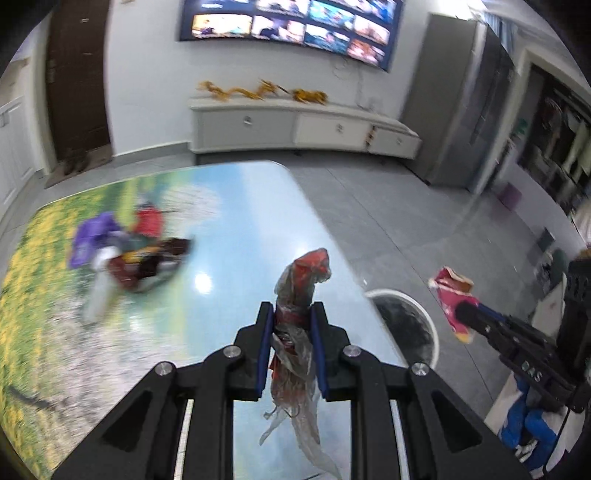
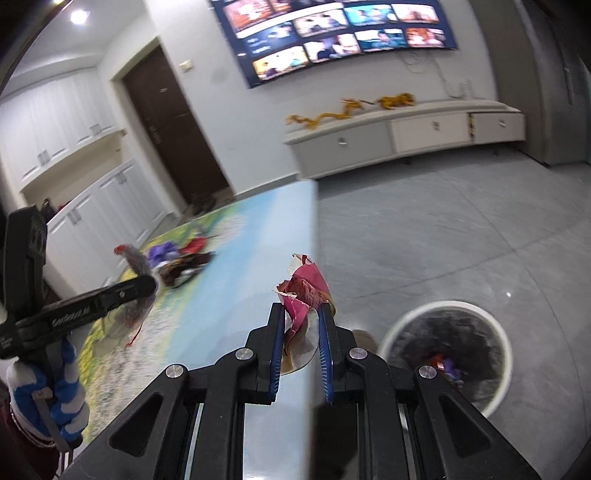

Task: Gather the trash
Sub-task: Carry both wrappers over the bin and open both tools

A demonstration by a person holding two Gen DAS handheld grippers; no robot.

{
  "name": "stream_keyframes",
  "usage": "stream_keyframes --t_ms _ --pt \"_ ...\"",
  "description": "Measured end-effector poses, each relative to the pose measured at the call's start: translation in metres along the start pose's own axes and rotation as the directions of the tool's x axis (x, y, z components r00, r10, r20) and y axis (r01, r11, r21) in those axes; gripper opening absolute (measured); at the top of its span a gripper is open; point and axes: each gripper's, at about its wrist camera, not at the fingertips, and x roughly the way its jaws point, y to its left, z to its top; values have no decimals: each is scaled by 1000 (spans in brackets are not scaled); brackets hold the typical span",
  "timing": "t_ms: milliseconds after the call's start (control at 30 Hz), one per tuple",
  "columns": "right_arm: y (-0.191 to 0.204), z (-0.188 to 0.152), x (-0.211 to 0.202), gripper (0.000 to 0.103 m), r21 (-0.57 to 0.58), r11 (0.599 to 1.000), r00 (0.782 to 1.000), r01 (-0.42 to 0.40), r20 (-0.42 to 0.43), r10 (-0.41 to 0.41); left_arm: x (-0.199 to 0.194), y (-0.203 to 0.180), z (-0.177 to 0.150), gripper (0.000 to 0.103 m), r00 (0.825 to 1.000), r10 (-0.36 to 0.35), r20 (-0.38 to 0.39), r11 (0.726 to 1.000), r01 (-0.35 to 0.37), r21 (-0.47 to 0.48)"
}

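My left gripper (image 1: 291, 314) is shut on a crumpled clear and red plastic wrapper (image 1: 301, 284) and holds it above the table (image 1: 236, 229) near its right edge. My right gripper (image 2: 302, 312) is shut on a crumpled pink wrapper (image 2: 306, 291) at the table's edge (image 2: 258, 273), left of the bin. The white round trash bin (image 2: 447, 354) stands on the floor to the right, with some trash inside. It also shows in the left wrist view (image 1: 406, 321). A pile of trash (image 1: 125, 251) lies on the table's far left side.
The table has a printed landscape cover. A grey tiled floor (image 2: 443, 229) lies to the right. A white TV cabinet (image 1: 295, 125) and a wall screen (image 1: 288, 26) stand at the back. A dark door (image 2: 173, 129) and white cupboards (image 2: 85, 221) are on the left.
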Motion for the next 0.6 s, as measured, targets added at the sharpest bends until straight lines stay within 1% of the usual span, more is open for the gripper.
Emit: stream_keyframes --t_ms 133,233,400,600 --pt "-42 0 8 18 63 996 998 63 -22 -62 30 -44 8 20 997 -66 -49 994 69 79" --pt "-75 -4 20 18 126 986 994 106 -50 -100 59 -81 15 20 989 -113 -98 982 126 139" --pt "-122 -15 42 20 210 964 984 161 -108 -141 105 -129 20 20 973 -148 -176 960 185 212" --pt "-160 -28 66 21 262 942 972 209 -162 -171 154 -167 20 20 948 -171 -268 940 238 244"
